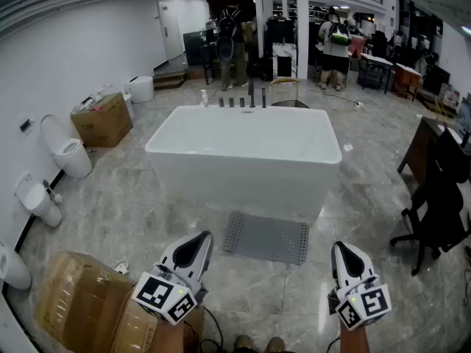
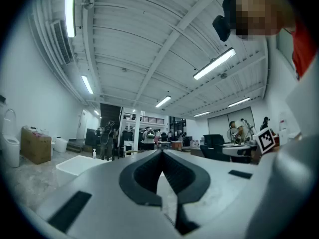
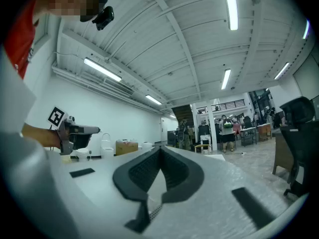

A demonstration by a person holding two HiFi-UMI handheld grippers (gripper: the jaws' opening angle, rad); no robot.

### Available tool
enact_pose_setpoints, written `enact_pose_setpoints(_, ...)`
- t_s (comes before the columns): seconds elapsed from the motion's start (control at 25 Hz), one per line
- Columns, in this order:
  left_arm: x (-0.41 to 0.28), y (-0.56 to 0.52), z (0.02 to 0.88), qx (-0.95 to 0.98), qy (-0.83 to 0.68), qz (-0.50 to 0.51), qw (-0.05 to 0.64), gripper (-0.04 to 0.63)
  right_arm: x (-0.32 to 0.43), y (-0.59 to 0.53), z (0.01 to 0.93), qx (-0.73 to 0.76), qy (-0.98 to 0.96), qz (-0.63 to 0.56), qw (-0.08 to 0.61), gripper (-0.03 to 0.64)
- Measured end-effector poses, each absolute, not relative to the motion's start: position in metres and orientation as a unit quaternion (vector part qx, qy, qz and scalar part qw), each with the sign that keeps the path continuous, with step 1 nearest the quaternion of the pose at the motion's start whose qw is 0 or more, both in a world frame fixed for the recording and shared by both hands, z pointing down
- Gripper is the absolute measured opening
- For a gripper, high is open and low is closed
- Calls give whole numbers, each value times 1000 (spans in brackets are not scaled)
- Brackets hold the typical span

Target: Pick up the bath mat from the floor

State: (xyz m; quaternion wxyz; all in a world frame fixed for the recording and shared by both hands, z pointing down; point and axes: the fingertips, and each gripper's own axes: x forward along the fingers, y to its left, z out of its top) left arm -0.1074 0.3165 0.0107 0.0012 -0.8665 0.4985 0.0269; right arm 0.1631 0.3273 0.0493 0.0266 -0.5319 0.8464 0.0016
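I hold both tools level. The jaws of my left gripper are pressed together with nothing between them, and so are those of my right gripper. The grey bath mat lies flat on the floor ahead of their tips, between the two, just before the white bathtub.

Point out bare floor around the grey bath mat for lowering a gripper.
Bare marble lies left of the grey perforated bath mat, towards the white toilets, and right of it, before the black office chair. Its far edge nears the white rectangular bathtub; a brown cardboard box crowds the near left.
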Motion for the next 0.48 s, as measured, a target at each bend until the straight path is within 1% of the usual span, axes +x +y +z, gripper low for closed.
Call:
enact_pose_setpoints(0.24, -122, 312, 13, -866, 499, 27, -1, 11, 150, 323, 51, -532, 846, 4, 21, 2)
enact_pose_setpoints(0.48, -137, 305, 17, -865, 500, 31, -3, 11, 140, 316, 52, -529, 848, -4, 35, 3)
